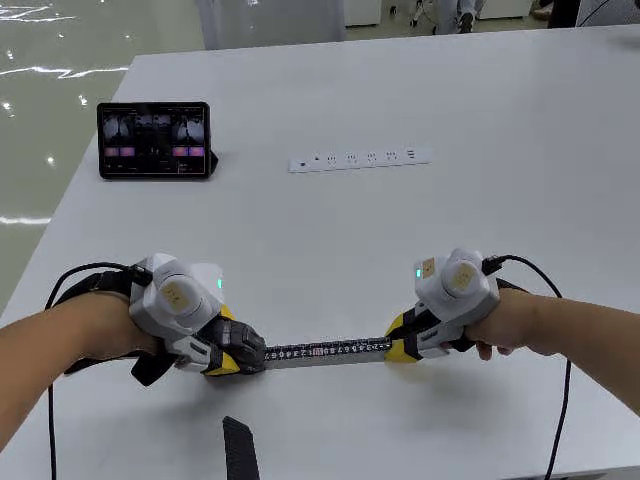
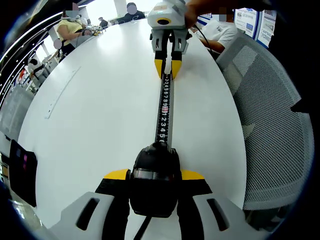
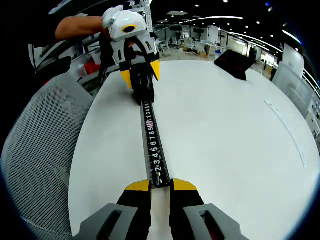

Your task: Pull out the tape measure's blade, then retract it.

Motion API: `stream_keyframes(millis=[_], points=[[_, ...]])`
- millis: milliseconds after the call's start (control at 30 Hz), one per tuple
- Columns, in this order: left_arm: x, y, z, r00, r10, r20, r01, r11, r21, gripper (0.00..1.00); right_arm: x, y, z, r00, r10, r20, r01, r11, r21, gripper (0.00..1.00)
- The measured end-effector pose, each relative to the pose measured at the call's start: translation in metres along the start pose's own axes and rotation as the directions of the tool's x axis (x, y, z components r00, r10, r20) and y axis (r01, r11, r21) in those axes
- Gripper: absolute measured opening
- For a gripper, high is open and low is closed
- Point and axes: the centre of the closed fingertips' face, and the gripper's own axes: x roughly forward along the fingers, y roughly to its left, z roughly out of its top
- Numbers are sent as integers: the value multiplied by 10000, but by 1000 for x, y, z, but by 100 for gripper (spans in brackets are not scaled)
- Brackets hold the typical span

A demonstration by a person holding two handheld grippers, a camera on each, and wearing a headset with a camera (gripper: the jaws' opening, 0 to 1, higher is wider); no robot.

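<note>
The tape's black case (image 2: 155, 182) is sitting between the yellow-tipped jaws of the left claw (image 2: 154, 175), which are pressing on its two sides. The blade (image 2: 164, 107) is standing pulled out of the case, running straight and low over the white worktop (image 1: 400, 230), numbers facing up. Its far end is lying between the jaws of the right claw (image 3: 160, 186), which are closing together on it with only a thin gap showing. In the head view the case and blade are stretching across the near edge of the worktop, the case at the left and the blade's free end at the right, with the person's hands gripping the two tools and a black cable trailing from each. Whether the blade is touching the surface is not something I can tell.

Farther back on the worktop, a tablet (image 1: 154, 139) is standing propped at the left with its screen glowing, and a white power strip (image 1: 360, 158) is lying flat near the middle, well apart from the tape. A grey mesh chair (image 2: 270, 125) is standing just beside the worktop's near edge. In the left gripper view, people are sitting beyond the far end.
</note>
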Motion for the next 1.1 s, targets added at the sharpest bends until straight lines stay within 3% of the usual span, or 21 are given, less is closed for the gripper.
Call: stream_keyframes(millis=[1100], points=[[1, 1, -2, 10000, 46, -13, -46, 10000, -23, 31, -12, -7, -19, 9997, -167, -176, 171, 9997, 183, 9]])
